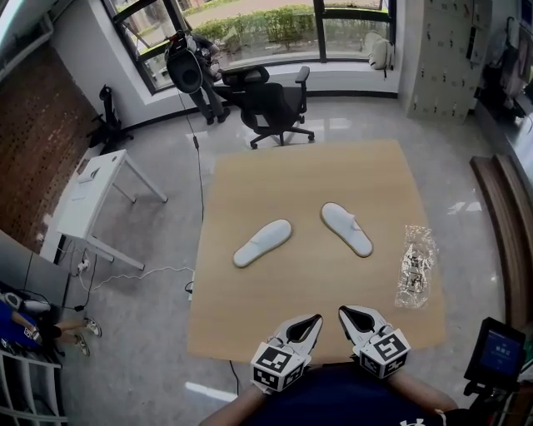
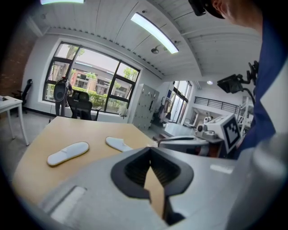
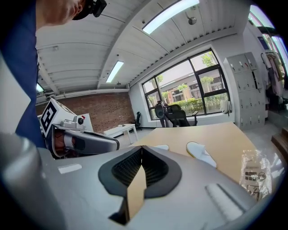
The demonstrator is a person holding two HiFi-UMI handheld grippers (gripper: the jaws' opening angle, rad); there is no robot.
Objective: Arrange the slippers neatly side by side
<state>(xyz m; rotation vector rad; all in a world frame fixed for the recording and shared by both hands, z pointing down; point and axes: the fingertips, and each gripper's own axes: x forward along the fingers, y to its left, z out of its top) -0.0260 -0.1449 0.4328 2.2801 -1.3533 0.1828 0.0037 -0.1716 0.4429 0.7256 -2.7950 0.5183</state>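
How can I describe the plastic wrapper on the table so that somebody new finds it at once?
Start from the large wooden table in the middle of the room. Look along its right edge, beyond the right-hand white slipper. The plastic wrapper lies there, the only clear and crinkled thing on the table; the slipper is plain white.

We see a bright, evenly daylit room: light comes from the big windows (image 1: 250,25) far ahead of the left tool (image 2: 150,149) and right tool (image 3: 141,148) and from ceiling strips (image 2: 153,31) above them, leaving pale glare on the glossy floor (image 1: 350,125) beyond the tabletop (image 1: 308,183) and only faint shadows. In both tool views we get strong wide-angle bending, dark rounded corners, and soft, blurred tool bodies nearest the lens.
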